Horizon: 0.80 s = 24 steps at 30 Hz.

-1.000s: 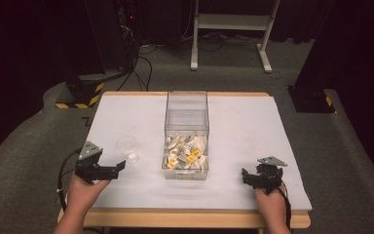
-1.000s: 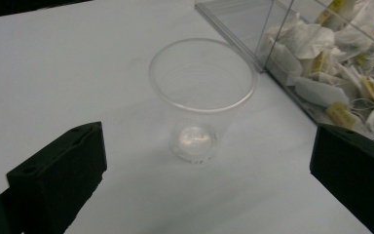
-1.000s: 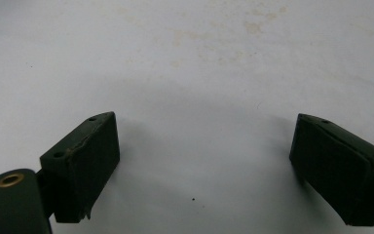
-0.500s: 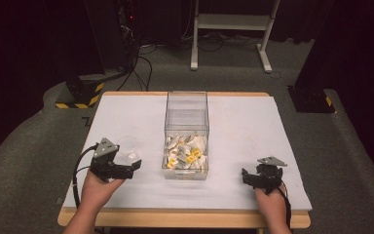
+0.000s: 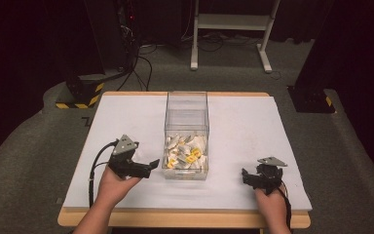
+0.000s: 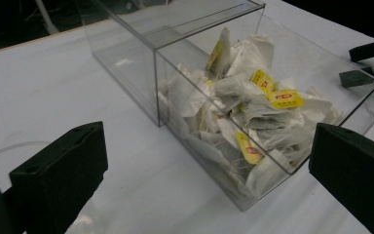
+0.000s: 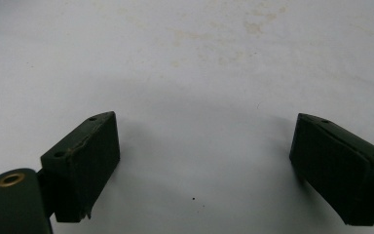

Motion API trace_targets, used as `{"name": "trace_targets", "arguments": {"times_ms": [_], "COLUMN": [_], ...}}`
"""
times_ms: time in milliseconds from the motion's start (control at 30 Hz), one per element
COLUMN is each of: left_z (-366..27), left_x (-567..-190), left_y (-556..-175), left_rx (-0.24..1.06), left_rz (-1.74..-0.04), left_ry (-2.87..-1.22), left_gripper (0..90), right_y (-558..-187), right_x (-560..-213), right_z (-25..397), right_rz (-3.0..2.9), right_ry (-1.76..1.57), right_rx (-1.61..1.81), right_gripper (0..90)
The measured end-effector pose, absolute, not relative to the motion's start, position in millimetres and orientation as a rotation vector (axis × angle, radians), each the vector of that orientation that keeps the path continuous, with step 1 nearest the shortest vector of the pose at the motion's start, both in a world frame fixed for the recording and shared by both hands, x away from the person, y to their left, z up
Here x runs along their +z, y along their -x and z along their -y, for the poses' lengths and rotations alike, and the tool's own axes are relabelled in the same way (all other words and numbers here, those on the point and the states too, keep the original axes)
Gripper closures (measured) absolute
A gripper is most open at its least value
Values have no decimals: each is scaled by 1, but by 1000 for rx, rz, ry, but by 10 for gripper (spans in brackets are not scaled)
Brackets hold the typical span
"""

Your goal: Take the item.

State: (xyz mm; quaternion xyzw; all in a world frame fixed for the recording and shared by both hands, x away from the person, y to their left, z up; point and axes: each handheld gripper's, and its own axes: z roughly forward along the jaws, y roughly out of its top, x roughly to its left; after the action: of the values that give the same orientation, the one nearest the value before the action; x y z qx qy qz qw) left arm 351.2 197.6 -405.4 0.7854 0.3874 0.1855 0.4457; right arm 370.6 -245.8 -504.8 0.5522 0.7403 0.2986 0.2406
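Left tool closing in on the clear box of tea bags

The left tool (image 5: 143, 168) is now sitting just beside the clear box (image 5: 187, 117), having swung in from farther out on the desk (image 5: 253, 122) a second ago; its jaws are standing wide apart and empty, aimed at the box's near corner. The tea bags (image 6: 243, 112) are lying heaped in the box's near end. The right tool (image 5: 253, 176) is resting well apart from the box on its other side as before, jaws spread over bare desk. A pick from the box is probably coming next.
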Motion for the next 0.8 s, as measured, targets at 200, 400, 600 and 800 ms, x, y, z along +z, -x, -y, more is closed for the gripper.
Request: {"name": "trace_targets", "arguments": {"times_ms": [200, 400, 600, 800], "left_z": [-182, -170, -156, -140], "left_x": [-403, -404, -404, -403], "left_y": [-356, -359, -363, -370], "left_rx": [444, 415, 393, 371], "left_rz": [-912, -889, -855, -816], "left_ry": [-1961, -1968, -1996, -2026], "left_gripper": [17, 29, 44, 81], "right_y": [-371, -371, -371, -371], "right_x": [-505, -505, -505, -505], "right_z": [246, 246, 246, 246], "right_rz": [-2025, -2025, -2028, -2024], "right_ry": [-1510, -1512, -1512, -1514], "right_rx": [818, 819, 819, 819], "right_gripper": [110, 110, 110, 110]}}
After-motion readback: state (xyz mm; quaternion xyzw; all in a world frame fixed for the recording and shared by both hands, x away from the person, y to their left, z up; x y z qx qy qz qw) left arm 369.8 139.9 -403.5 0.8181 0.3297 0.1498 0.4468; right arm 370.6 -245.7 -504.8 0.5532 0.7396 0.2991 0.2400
